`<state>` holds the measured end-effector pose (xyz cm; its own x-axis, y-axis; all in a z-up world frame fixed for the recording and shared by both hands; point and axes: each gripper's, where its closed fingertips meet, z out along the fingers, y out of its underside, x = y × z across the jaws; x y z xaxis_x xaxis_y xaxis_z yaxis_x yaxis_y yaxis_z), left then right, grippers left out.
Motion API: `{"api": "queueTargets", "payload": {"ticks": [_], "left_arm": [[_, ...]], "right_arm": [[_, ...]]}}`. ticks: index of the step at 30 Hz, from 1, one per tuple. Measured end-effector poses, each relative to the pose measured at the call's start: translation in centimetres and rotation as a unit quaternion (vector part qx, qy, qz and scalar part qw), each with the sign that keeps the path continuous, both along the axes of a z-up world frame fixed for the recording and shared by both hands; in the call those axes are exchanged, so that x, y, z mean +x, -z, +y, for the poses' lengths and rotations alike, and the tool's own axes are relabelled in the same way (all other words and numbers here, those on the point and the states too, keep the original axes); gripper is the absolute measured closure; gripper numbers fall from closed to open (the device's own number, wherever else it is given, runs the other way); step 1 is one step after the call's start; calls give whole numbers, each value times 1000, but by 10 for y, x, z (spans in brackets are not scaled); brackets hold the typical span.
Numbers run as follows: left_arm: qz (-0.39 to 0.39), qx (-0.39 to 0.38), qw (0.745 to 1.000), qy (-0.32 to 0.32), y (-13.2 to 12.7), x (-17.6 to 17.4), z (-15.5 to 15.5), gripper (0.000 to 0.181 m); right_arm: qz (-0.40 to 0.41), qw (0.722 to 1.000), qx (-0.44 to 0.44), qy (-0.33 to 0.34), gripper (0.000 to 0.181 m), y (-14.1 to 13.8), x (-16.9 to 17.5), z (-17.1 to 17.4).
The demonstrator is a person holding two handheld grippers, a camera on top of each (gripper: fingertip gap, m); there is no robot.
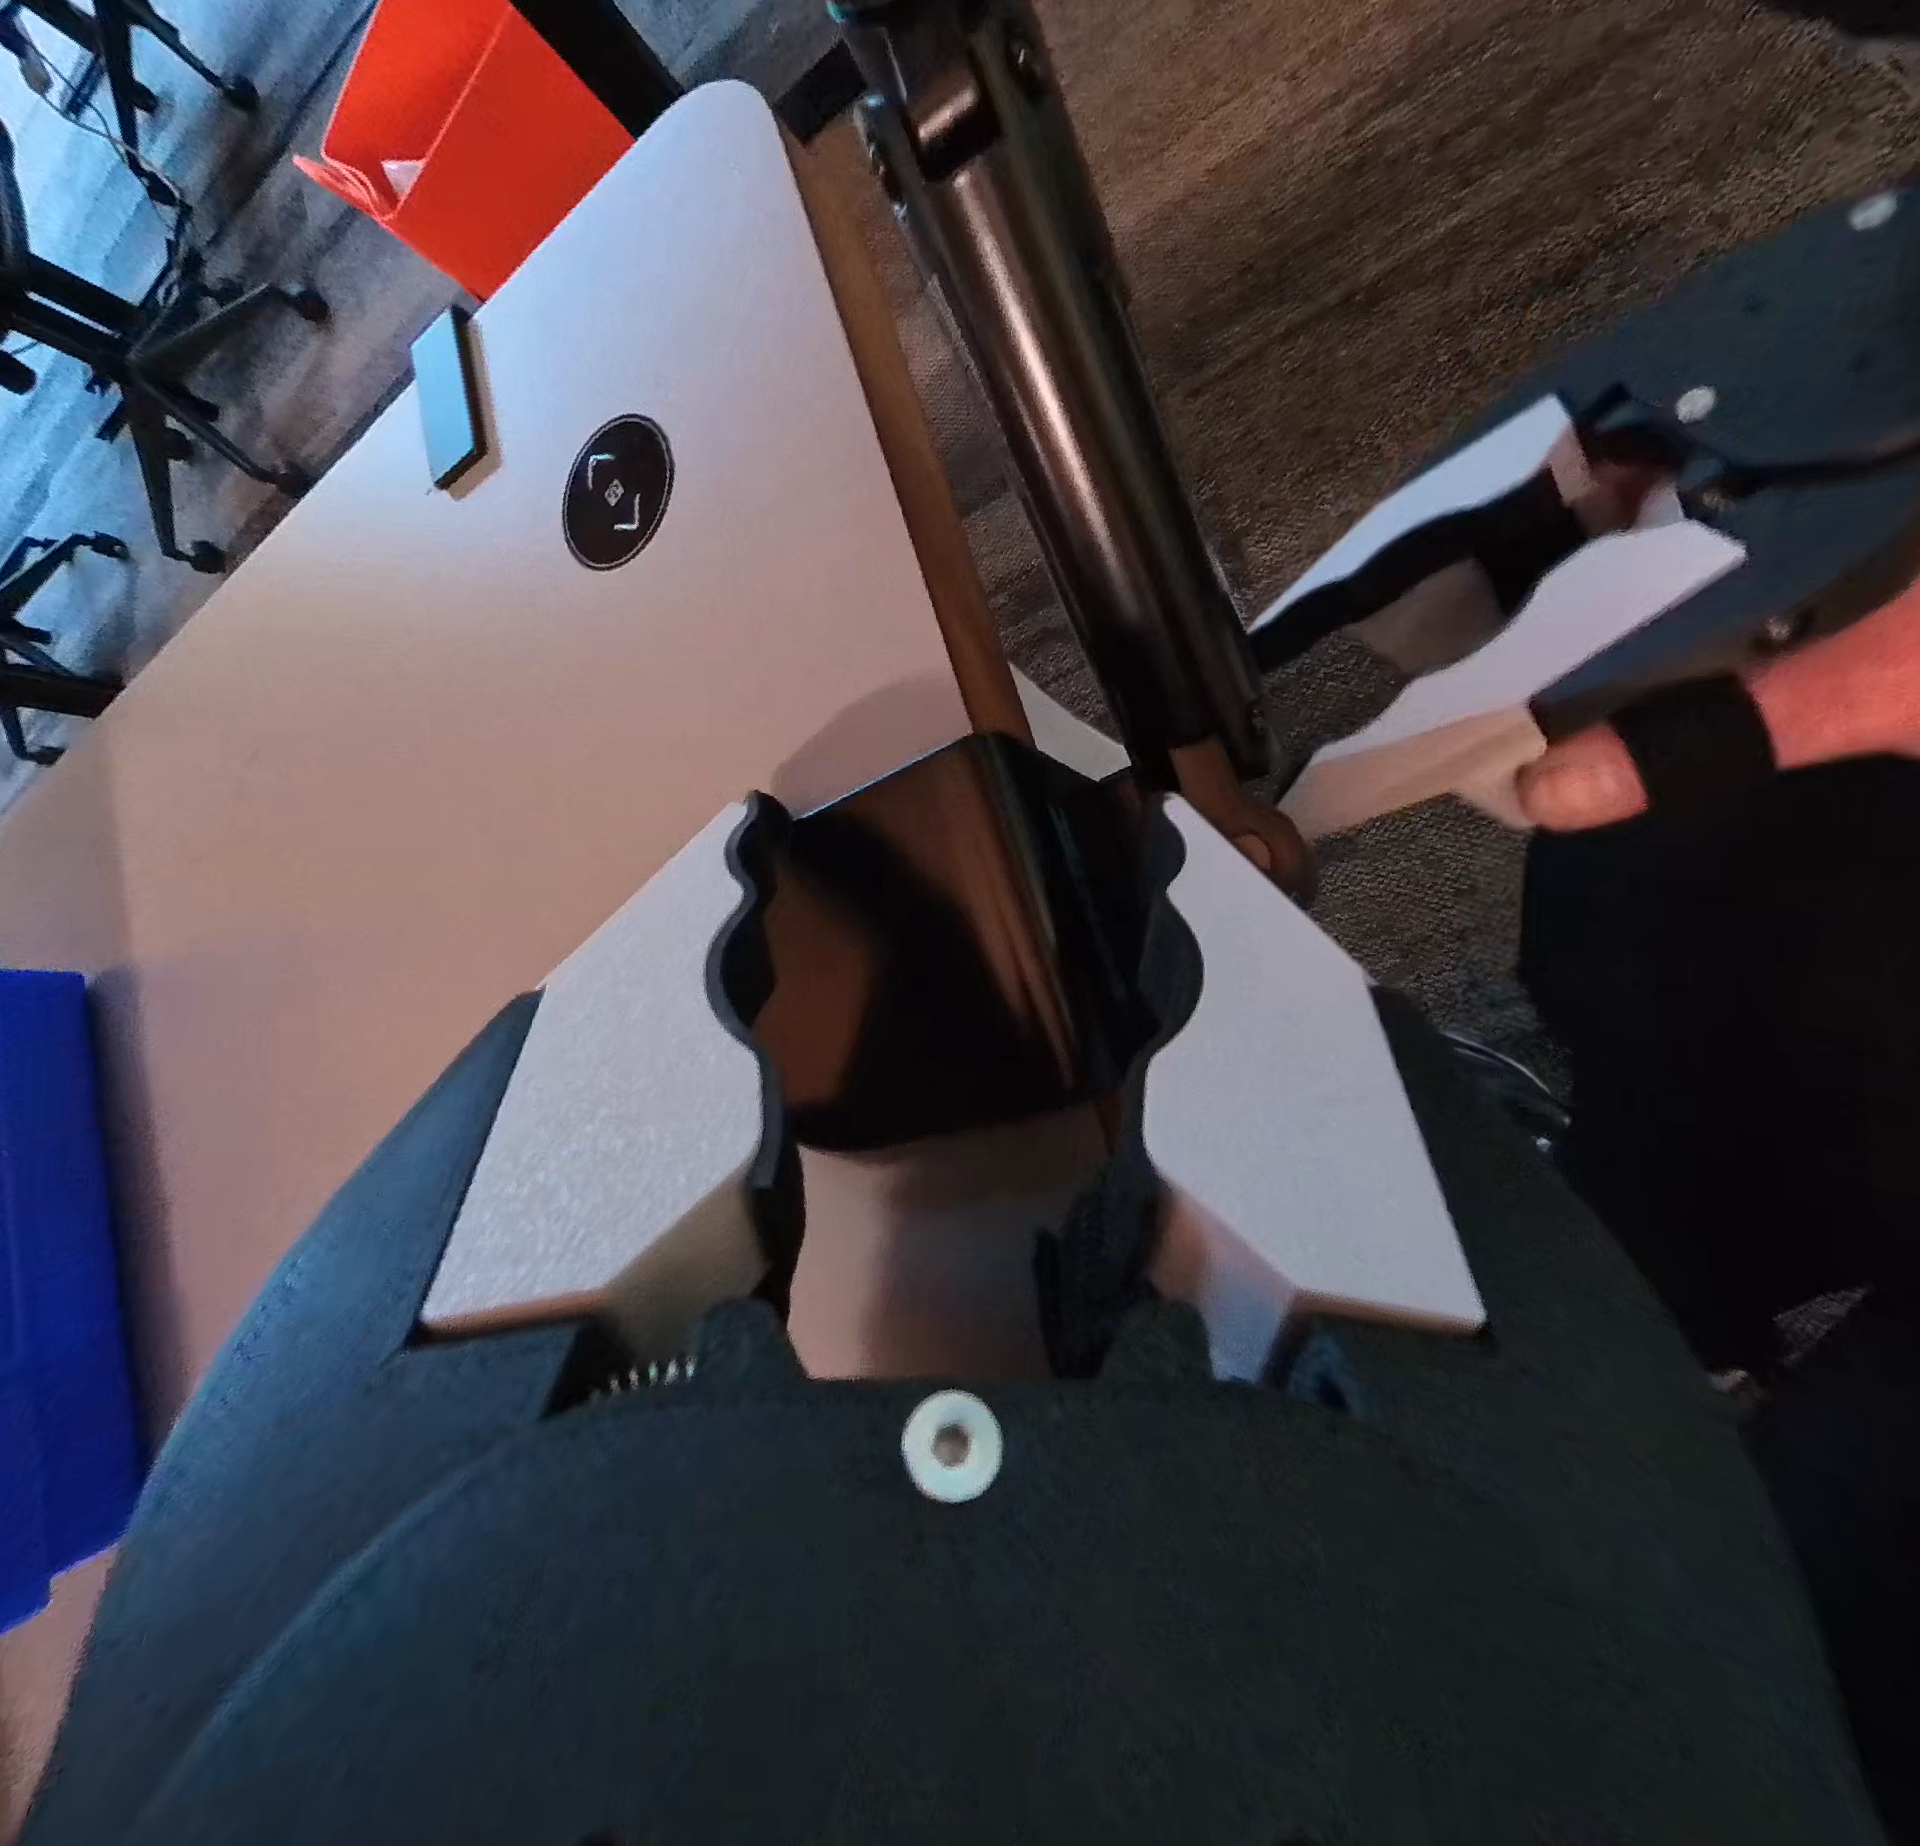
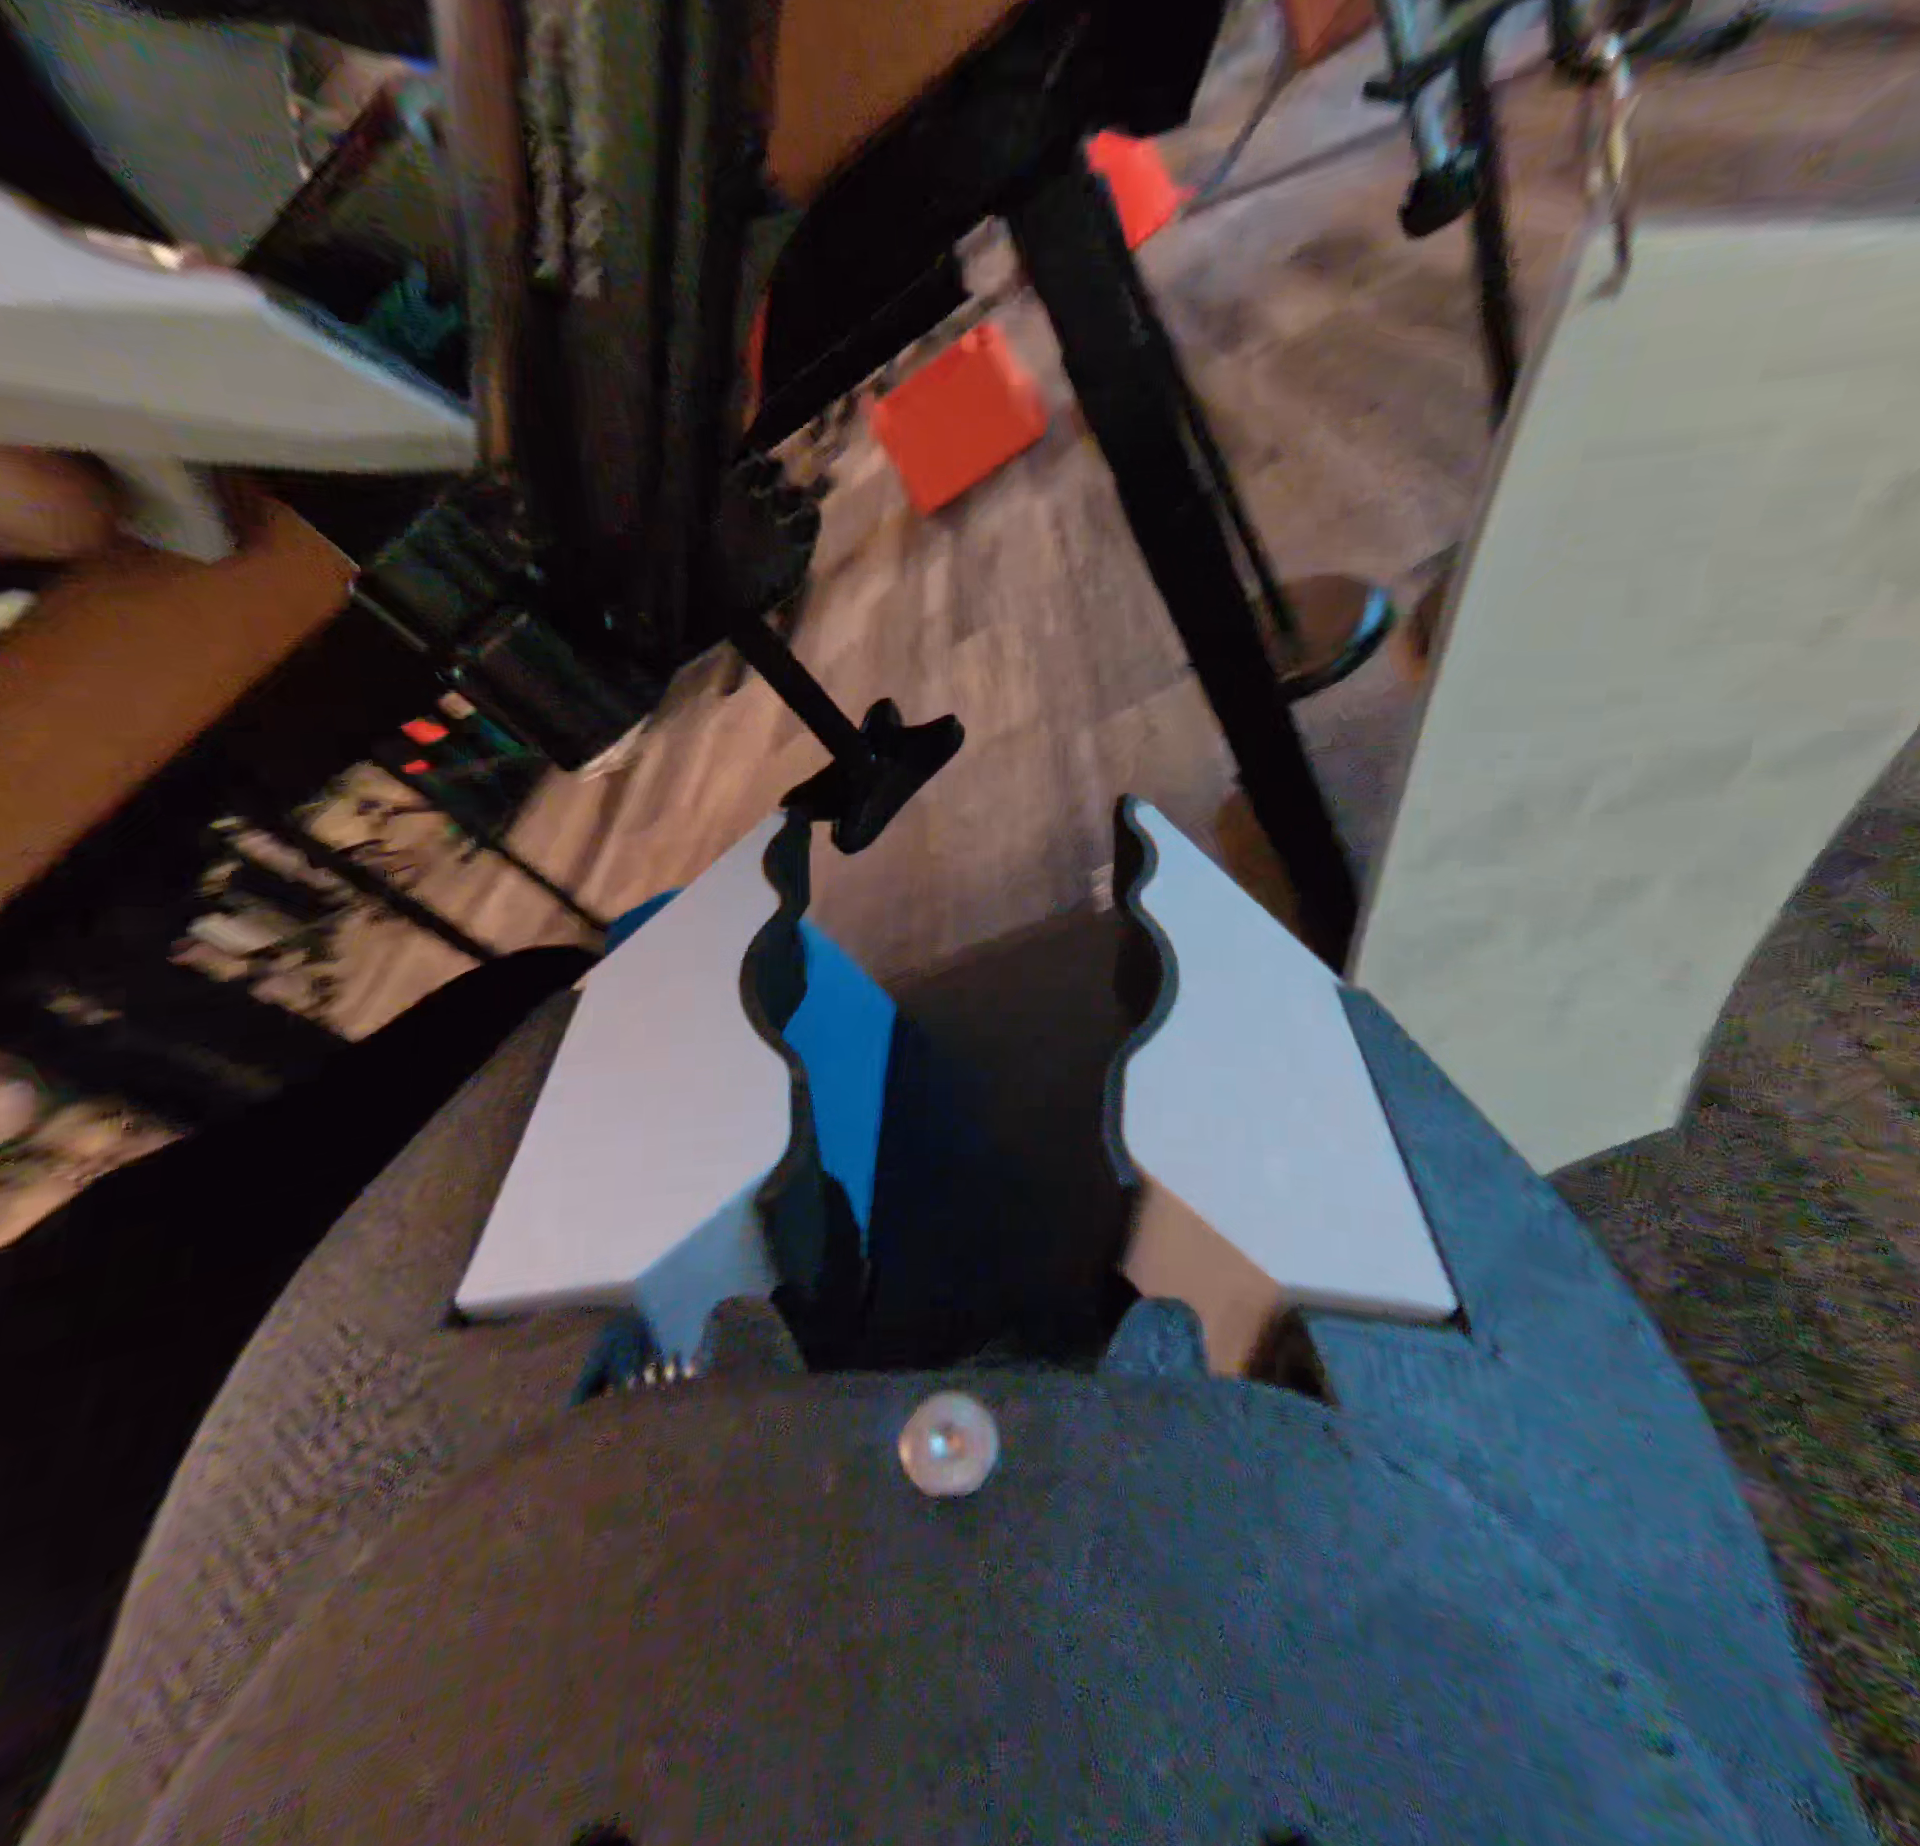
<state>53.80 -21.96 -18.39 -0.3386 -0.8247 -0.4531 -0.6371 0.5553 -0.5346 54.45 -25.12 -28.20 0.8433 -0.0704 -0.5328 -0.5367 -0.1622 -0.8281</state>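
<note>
The left tongs (image 1: 961, 975) hold a glossy black object (image 1: 935, 955) between their white fingers (image 1: 623, 1100), at the edge of the white surface (image 1: 468, 674). On that surface lie a round black disc (image 1: 617, 492) and a small grey block (image 1: 450, 399). The right tongs (image 2: 961, 1007) stand wide above the carpet (image 2: 1039, 570), holding nothing, near a black wing knob (image 2: 883, 773). An orange box (image 2: 956, 414) sits farther off.

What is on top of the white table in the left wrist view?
On the white table: a round black disc and a small grey rectangular block. The left gripper, closed on a glossy black object, covers the near part.
</note>
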Motion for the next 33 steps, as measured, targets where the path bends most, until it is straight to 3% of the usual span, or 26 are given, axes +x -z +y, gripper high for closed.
{"api": "queueTargets", "payload": {"ticks": [5, 8, 14, 20, 24, 26, 29, 33], "left_arm": [[8, -11, 1000, 2, 0, 0, 0, 108], [11, -16, 1000, -2, 0, 1, 0, 110], [11, -19, 1000, -5, 1, 2, 0, 110], [10, -15, 1000, -7, 1, 3, 0, 110], [11, -14, 1000, -6, 2, 3, 0, 110], [11, -14, 1000, -5, 2, 3, 0, 110], [11, -12, 1000, -5, 2, 4, 0, 110], [11, -8, 1000, -5, 2, 4, 0, 109]], "right_arm": [[-41, 996, 6, 74, 115, 16, -28, 23], [-108, 987, 34, 116, 103, 4, -32, 33], [-169, 980, 44, 100, 86, 4, -38, 71], [-157, 978, 58, 124, 99, 7, -24, 89], [-190, 974, 36, 117, 86, 25, -28, 94], [-205, 972, 26, 112, 91, 30, -28, 93], [-222, 965, 56, 124, 100, 6, -23, 89], [-210, 971, 45, 103, 113, 14, -23, 96]]}}
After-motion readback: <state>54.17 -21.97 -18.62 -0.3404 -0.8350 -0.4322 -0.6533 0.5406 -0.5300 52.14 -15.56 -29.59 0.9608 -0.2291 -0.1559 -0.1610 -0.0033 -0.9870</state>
